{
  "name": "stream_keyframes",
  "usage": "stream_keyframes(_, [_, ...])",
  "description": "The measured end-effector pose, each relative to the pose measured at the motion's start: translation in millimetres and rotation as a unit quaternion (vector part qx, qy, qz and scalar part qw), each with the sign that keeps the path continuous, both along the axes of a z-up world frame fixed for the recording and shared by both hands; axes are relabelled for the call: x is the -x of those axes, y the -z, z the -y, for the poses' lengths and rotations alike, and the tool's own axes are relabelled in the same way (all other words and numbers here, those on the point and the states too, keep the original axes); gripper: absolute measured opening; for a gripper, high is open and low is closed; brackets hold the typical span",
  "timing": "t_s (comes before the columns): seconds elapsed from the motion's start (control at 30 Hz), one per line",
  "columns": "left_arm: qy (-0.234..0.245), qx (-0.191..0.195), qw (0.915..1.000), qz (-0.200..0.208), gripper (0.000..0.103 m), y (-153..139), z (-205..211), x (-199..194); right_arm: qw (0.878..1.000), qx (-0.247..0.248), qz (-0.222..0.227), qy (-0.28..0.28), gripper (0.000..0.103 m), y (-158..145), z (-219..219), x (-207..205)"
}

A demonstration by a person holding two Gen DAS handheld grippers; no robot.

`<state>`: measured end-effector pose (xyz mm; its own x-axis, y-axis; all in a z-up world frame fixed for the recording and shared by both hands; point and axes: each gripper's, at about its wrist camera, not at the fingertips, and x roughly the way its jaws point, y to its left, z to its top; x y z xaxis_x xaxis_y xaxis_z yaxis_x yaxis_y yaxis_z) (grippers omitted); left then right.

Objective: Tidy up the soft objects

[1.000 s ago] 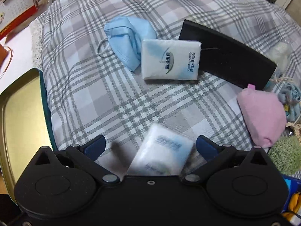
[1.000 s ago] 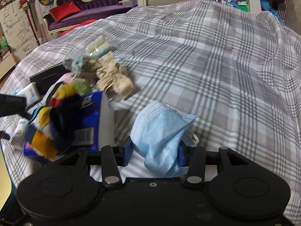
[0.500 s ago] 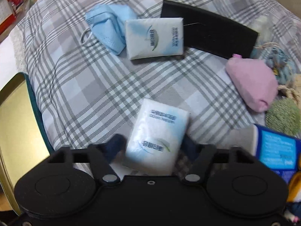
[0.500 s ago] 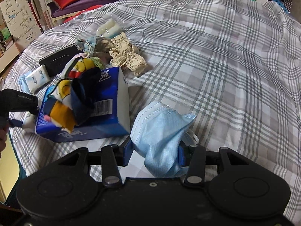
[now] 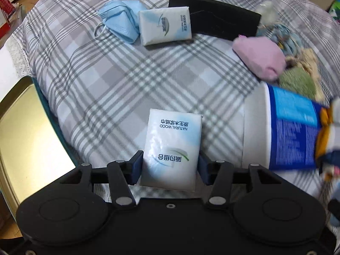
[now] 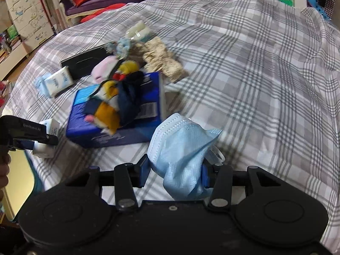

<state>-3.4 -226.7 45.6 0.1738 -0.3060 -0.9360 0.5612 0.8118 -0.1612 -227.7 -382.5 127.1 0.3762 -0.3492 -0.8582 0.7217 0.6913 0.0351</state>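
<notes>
My left gripper (image 5: 169, 169) is shut on a white tissue pack (image 5: 172, 146) and holds it just above the plaid bed cover. It also shows at the left edge of the right wrist view (image 6: 42, 142). My right gripper (image 6: 174, 173) is shut on a light blue face mask (image 6: 182, 146). A second tissue pack (image 5: 165, 26) and a second blue mask (image 5: 121, 22) lie side by side at the far side of the bed. A pink soft pouch (image 5: 260, 58) lies to the right.
A gold tin tray (image 5: 25, 136) sits at the bed's left edge. A blue tissue box (image 6: 119, 114) with a plush toy (image 6: 112, 104) on it lies mid-bed. A black case (image 5: 214, 23), lace fabric (image 6: 163, 61) and a green pad (image 5: 297, 82) lie beyond.
My left gripper closed on the tissue pack and drew back with it. The right gripper kept its hold on the mask and rose, so more of the bed shows.
</notes>
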Motion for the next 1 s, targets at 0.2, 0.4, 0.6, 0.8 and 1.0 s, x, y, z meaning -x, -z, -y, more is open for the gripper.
stream_keyframes(0.2, [0.009,0.01,0.9999,0.008,0.051,-1.4,-37.8,16.3,0.999,-0.01,-0.007,-0.036,0.046,0.2,-28.5,-13.2])
stream_keyframes(0.4, [-0.022,0.019,0.9993,0.025,0.051,-1.2,-87.6,10.7,0.996,-0.008,-0.01,-0.09,0.046,2.7,-72.5,-42.8])
stream_keyframes(0.6, [-0.093,0.015,0.995,0.033,0.051,8.2,-147.6,-19.6,0.986,-0.005,-0.006,-0.169,0.046,5.0,-132.0,-93.0])
stream_keyframes(0.8, [-0.154,0.001,0.9873,0.039,0.051,23.9,-198.0,-55.9,0.967,-0.011,-0.003,-0.253,0.046,8.3,-196.1,-149.4])
stream_keyframes(1.0, [-0.195,-0.011,0.9788,0.06,0.051,41.2,-227.5,-83.8,0.948,-0.023,-0.003,-0.317,0.046,17.6,-243.7,-198.5])
